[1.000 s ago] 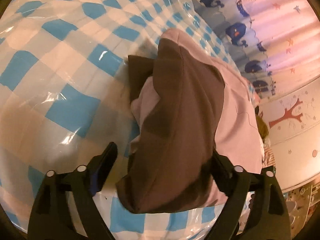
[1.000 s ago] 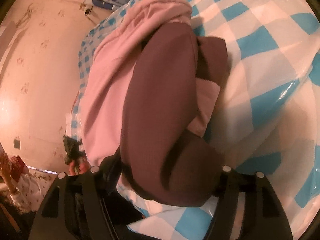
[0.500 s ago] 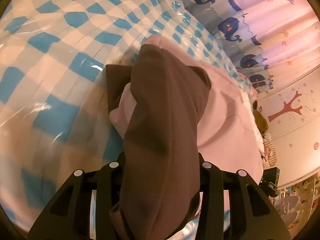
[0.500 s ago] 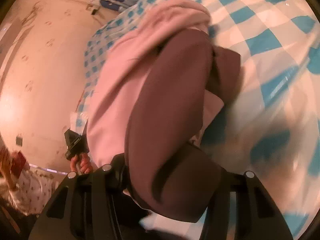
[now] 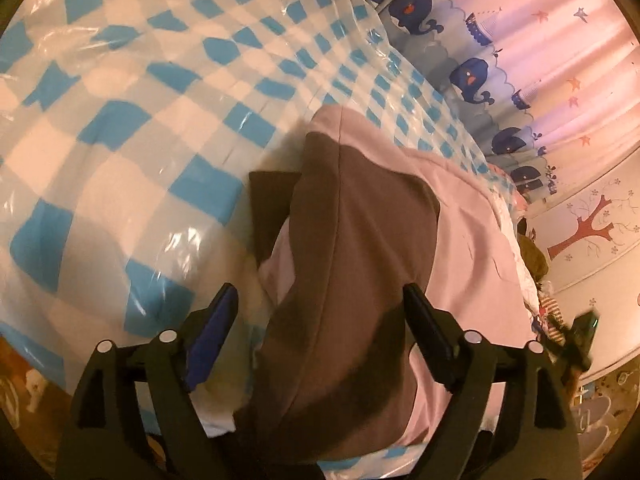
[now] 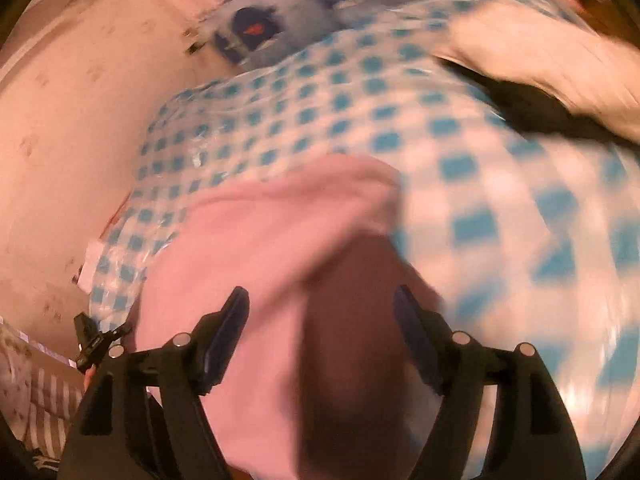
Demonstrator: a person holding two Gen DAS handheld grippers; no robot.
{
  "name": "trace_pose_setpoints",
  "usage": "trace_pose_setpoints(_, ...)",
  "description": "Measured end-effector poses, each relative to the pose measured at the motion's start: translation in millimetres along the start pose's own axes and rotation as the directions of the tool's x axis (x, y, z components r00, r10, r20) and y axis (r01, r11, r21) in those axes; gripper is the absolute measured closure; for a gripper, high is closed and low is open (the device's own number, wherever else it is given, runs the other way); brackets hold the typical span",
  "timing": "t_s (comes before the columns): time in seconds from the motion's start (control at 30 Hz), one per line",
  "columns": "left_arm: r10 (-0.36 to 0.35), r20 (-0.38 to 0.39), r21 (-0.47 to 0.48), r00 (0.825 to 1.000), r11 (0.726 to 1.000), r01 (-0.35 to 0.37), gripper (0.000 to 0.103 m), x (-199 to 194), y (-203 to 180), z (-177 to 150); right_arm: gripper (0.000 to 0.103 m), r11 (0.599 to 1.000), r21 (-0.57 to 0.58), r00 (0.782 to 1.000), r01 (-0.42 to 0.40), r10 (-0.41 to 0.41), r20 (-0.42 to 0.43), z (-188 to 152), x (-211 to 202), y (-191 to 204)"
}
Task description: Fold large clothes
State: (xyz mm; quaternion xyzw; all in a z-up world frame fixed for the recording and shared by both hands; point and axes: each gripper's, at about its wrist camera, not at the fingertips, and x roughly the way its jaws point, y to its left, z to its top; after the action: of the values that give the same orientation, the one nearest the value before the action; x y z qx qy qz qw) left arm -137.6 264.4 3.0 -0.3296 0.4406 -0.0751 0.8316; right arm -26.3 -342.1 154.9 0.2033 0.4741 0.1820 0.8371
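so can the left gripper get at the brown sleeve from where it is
Probably yes: the brown sleeve lies on top of the pink garment, right between the opening jaws of the left gripper, nothing covering it.

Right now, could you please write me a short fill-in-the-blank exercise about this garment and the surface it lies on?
1. The folded garment is pink with a ____ panel lying along its top.
2. It rests on a plastic-covered cloth checked in white and ____.
3. The curtain behind shows dark blue ____.
4. The left tool has its jaws opening, the right-hand pad against the garment and the left-hand pad ____ of it.

Missing words: brown; blue; whales; clear
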Motion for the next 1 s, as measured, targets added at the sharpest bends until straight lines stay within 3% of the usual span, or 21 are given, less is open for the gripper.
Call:
trace_pose_setpoints(0.13,0.005,-0.037,0.033,0.999,0.999,-0.004,0.021,18,-11,0,0.031,0.999,-0.009,0.978,-0.044,0.041,-0.204,54,92,26)
trace_pose_setpoints(0.23,0.003,-0.045,0.032,0.999,0.999,-0.002,0.021,27,-10,-1,0.031,0.997,0.049,0.96,-0.052,0.064,-0.274,88,163,33)
trace_pose_setpoints(0.37,-0.005,-0.062,0.02,0.998,1.0,0.006,0.02,30,-2,-1,0.03,0.997,0.038,0.982,-0.062,0.068,-0.178,110,214,52)
trace_pose_setpoints(0.47,-0.016,-0.07,0.0,0.997,1.0,0.016,0.019,32,1,-3,0.03,1.0,0.008,0.96,0.007,-0.005,-0.278,105,263,57)
trace_pose_setpoints(0.5,-0.017,-0.071,-0.003,0.997,1.0,0.017,0.019,32,1,-4,0.03,1.0,-0.008,0.965,0.01,-0.012,-0.261,106,260,59)
trace_pose_setpoints(0.57,-0.009,-0.072,0.009,0.997,1.0,0.01,0.019,30,0,-6,0.03,0.999,-0.035,0.989,-0.031,0.025,-0.145,108,221,65)
trace_pose_setpoints(0.7,0.0,-0.06,0.017,0.998,1.0,0.001,0.019,24,-3,-7,0.03,0.994,-0.076,0.996,-0.082,0.08,-0.028,106,135,74)
trace_pose_setpoints(0.77,0.003,-0.057,0.013,0.998,1.0,-0.002,0.019,24,-3,-7,0.028,0.987,-0.09,0.989,-0.134,0.127,-0.071,100,116,82)
trace_pose_setpoints(0.87,0.004,-0.055,0.006,0.998,1.0,-0.004,0.019,23,-2,-10,0.028,0.961,-0.177,0.955,-0.213,0.168,-0.243,79,121,119)
trace_pose_setpoints(0.97,0.003,-0.047,-0.007,0.999,1.0,-0.003,0.019,21,-1,-12,0.028,0.95,-0.243,0.944,-0.195,0.115,-0.308,68,149,152)
trace_pose_setpoints(1.0,0.004,-0.045,-0.006,0.999,1.0,-0.005,0.019,21,-1,-13,0.028,0.949,-0.28,0.945,-0.146,0.05,-0.322,66,174,168)
